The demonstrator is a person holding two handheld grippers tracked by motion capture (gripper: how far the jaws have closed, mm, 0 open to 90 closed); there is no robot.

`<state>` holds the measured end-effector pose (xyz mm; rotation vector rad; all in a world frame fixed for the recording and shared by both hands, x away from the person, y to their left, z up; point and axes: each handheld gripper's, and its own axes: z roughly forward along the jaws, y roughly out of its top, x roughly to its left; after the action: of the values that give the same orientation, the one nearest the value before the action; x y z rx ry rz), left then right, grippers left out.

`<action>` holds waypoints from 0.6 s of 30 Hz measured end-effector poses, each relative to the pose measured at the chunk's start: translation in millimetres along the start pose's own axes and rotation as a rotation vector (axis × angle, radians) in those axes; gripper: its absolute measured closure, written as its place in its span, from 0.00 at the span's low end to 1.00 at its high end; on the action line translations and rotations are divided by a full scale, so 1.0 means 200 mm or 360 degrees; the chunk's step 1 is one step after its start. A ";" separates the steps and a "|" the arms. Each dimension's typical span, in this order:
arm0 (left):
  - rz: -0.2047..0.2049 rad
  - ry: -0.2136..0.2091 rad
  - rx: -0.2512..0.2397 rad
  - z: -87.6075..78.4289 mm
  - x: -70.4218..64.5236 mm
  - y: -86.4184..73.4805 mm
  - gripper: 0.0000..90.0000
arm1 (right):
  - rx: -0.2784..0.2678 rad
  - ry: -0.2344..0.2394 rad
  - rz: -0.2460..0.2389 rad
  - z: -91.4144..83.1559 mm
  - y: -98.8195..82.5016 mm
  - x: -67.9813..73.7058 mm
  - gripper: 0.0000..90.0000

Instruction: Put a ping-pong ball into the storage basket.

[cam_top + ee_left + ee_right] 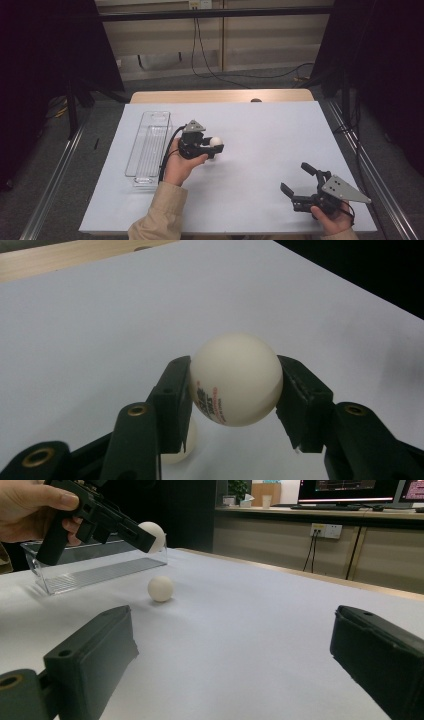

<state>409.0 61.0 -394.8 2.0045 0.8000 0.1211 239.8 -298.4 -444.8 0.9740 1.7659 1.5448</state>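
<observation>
your left claw (214, 145) is clamped on a white ping-pong ball (236, 378), one pad on each side at about its widest line, and the ball hangs clear above the white sheet of the desk (260, 130). that grip looks sound, so keep the squeeze even; a smooth round ball will likely squirt out if you ease off or tilt the pads. a second ball (160, 588) sits on the sheet just below and behind the held one, so lift straight rather than sweep low, or you may knock it rolling.

the clear plastic tray (149, 145) lies just to the left of your left hand, long side running away from you, and it seems the likely place for the ball. carry the ball over its near wall, lower until it is close to the ribbed floor, then open gently so it does not bounce out.

your right claw (299, 179) rests near the front right of the desk with its jaws wide and nothing between them. leave it there, well apart, until the loose ball needs picking.
</observation>
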 end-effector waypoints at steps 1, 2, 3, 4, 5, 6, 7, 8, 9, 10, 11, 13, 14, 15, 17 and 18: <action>-0.0003 0.0003 -0.0001 0.00 0.00 0.00 0.57 | -0.0001 0.0001 0.0004 0.00 0.00 0.00 0.04; -0.0003 0.0005 -0.0003 0.00 0.00 0.00 0.57 | -0.0003 -0.0001 0.0008 0.00 0.00 0.00 0.04; -0.0004 0.0010 -0.0005 0.00 0.01 0.00 0.57 | -0.0002 0.0002 0.0004 0.00 0.00 0.00 0.04; -0.0002 0.0007 0.0001 -0.01 0.01 0.00 0.57 | -0.0002 0.0001 0.0006 0.00 0.00 0.00 0.04; -0.0001 0.0008 0.0002 -0.01 0.01 0.00 0.57 | -0.0002 0.0000 0.0001 0.00 0.00 0.00 0.04; 0.0000 0.0010 0.0004 -0.01 0.01 0.00 0.57 | -0.0003 0.0000 0.0009 0.00 0.00 0.00 0.04; -0.0002 0.0011 0.0005 -0.01 0.01 0.00 0.57 | -0.0004 -0.0001 0.0009 0.00 0.00 0.00 0.04; -0.0002 0.0016 0.0009 -0.01 0.01 0.00 0.57 | -0.0003 -0.0001 0.0008 0.00 0.00 0.00 0.04; -0.0003 0.0021 0.0006 -0.01 0.01 0.00 0.57 | -0.0003 0.0000 0.0007 0.00 0.00 0.00 0.04; -0.0003 0.0018 0.0006 -0.01 0.01 0.00 0.57 | -0.0003 -0.0001 0.0006 0.00 0.00 0.00 0.04; -0.0001 0.0023 0.0000 -0.02 0.02 0.00 0.57 | -0.0003 -0.0001 0.0006 0.00 0.00 0.00 0.04; -0.0004 0.0027 0.0002 -0.02 0.02 0.00 0.57 | -0.0003 0.0000 0.0006 0.00 0.00 0.00 0.04; -0.0010 0.0028 0.0001 -0.02 0.02 0.00 0.57 | -0.0004 0.0000 0.0007 0.00 0.00 0.00 0.04; -0.0010 0.0031 -0.0001 -0.03 0.03 0.00 0.57 | -0.0004 0.0000 0.0006 0.00 0.00 0.00 0.04; -0.0007 0.0034 0.0001 -0.03 0.03 0.00 0.57 | -0.0004 -0.0001 0.0009 0.00 0.00 0.00 0.04; -0.0010 0.0041 -0.0006 -0.03 0.03 0.00 0.57 | -0.0003 0.0000 0.0008 0.00 0.00 0.00 0.04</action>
<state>411.3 69.8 -393.4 2.0006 0.8216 0.1446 239.8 -297.9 -444.6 0.9783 1.7627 1.5497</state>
